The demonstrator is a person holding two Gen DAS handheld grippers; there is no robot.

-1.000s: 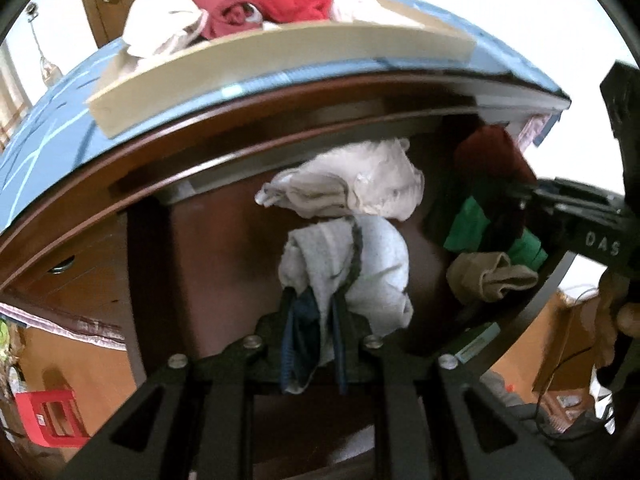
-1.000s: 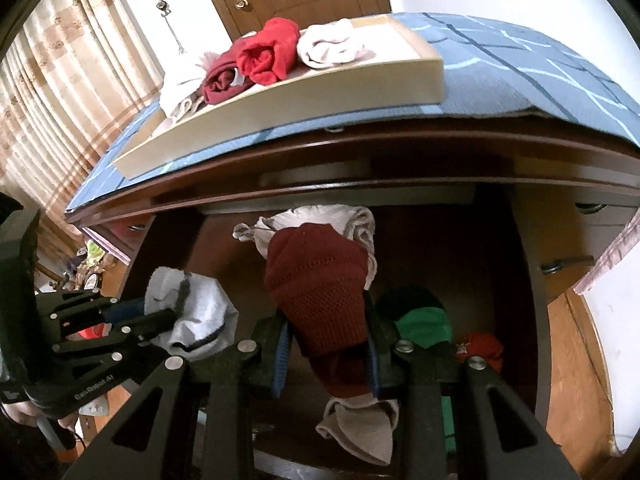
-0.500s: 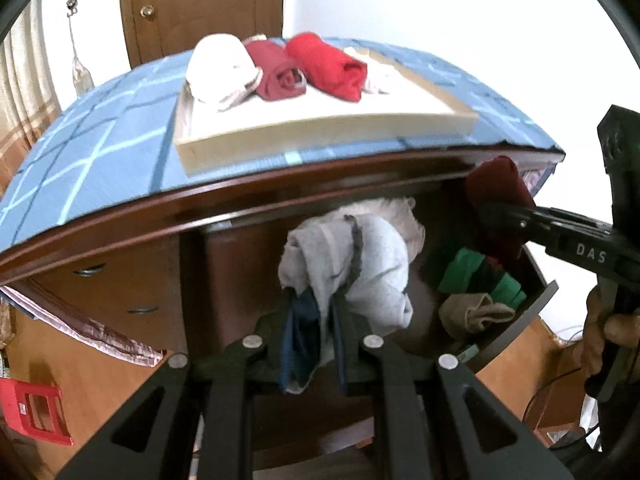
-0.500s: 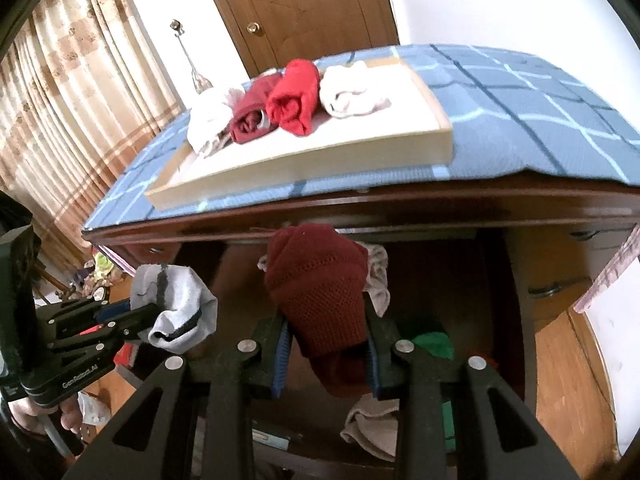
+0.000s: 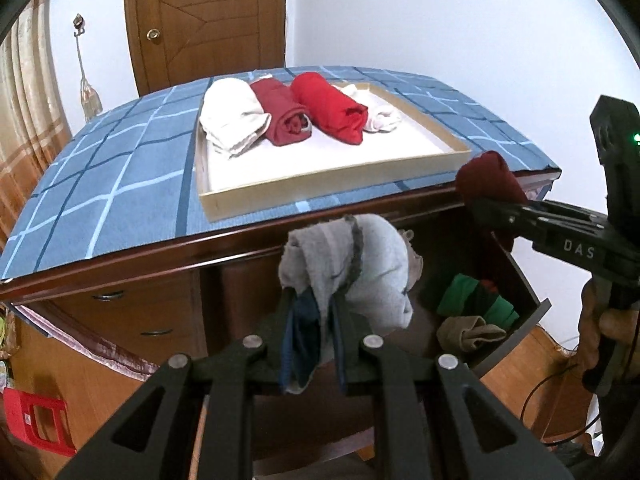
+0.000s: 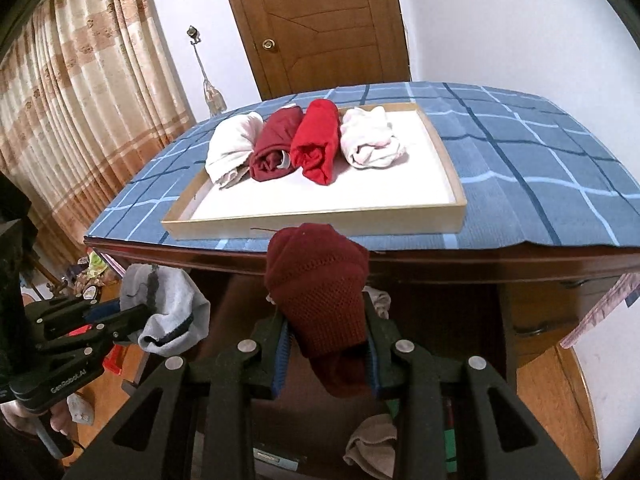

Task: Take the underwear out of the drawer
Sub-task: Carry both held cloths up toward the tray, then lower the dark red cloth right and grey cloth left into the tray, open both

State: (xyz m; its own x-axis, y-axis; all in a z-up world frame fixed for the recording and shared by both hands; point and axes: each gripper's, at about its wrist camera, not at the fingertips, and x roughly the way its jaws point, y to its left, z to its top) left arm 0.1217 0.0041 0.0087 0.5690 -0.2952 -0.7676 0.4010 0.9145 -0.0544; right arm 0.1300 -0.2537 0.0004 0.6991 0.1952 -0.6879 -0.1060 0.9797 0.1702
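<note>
My left gripper (image 5: pixel 314 300) is shut on a rolled grey underwear (image 5: pixel 360 264), held above the open drawer (image 5: pixel 516 332). In the right wrist view the same grey roll (image 6: pixel 168 312) hangs at the lower left from the left gripper (image 6: pixel 140 314). My right gripper (image 6: pixel 326 320) is shut on a dark red knitted underwear (image 6: pixel 320 288), just below the front edge of the dresser top. From the left wrist view that dark red roll (image 5: pixel 488 178) sits at the right in the right gripper (image 5: pixel 480 204). Green (image 5: pixel 472 300) and beige (image 5: pixel 468 332) pieces lie in the drawer.
A shallow wooden tray (image 6: pixel 320 226) on the blue checked cloth (image 6: pixel 520 168) holds several rolled pieces: white (image 6: pixel 232 144), maroon (image 6: pixel 276 144), red (image 6: pixel 316 140), pale pink (image 6: pixel 372 140). A door (image 6: pixel 320 20) stands behind, curtains (image 6: pixel 80 80) at the left. A hand (image 5: pixel 600 320) grips the right tool.
Both grippers have risen out of the drawer with their rolls. The tray and dresser top now show from above, and the drawer has dropped lower in both views.
</note>
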